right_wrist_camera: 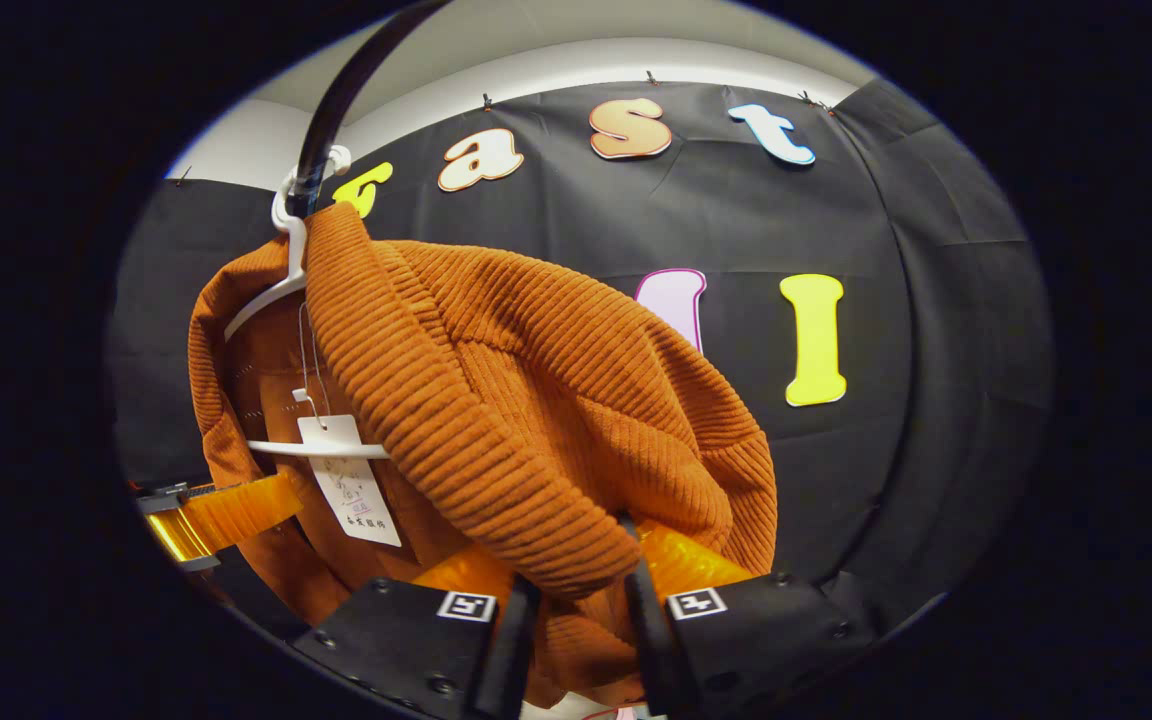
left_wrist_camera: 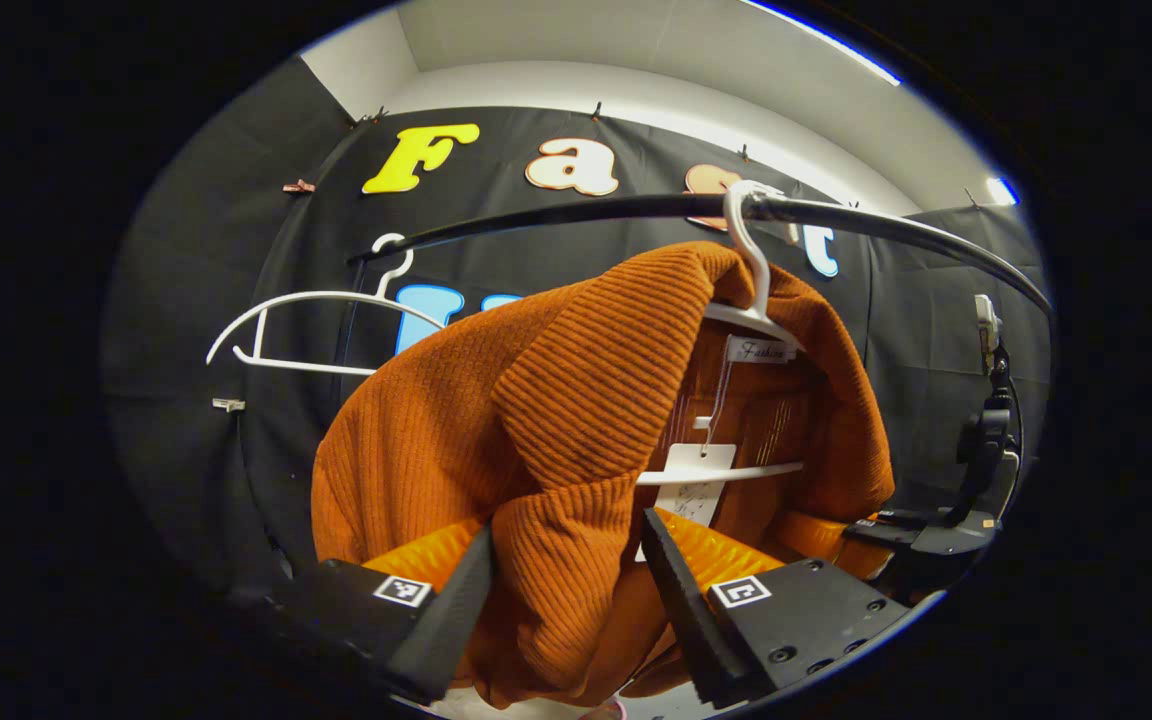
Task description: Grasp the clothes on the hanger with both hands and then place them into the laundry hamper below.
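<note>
White woven neck label (left_wrist_camera: 760, 350) sewn inside the collar of the rust-orange ribbed knit sweater (left_wrist_camera: 576, 400): script wording, seems to read "Fashion"; soft focus, not certain.

White paper hang tag (right_wrist_camera: 354, 480) on a thin string below the white plastic hanger (right_wrist_camera: 281, 290): handwritten marks, too small to make out.

Square black-and-white coded marker (left_wrist_camera: 741, 591) on each black tool finger block: a pattern, no letters. Same sort of marker (right_wrist_camera: 466, 605) in the right gripper view.

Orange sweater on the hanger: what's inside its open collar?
Inside the orange sweater, the white hanger, its crossbar and a hanging paper tag show. The hanger's shoulders are covered by knit.
</note>
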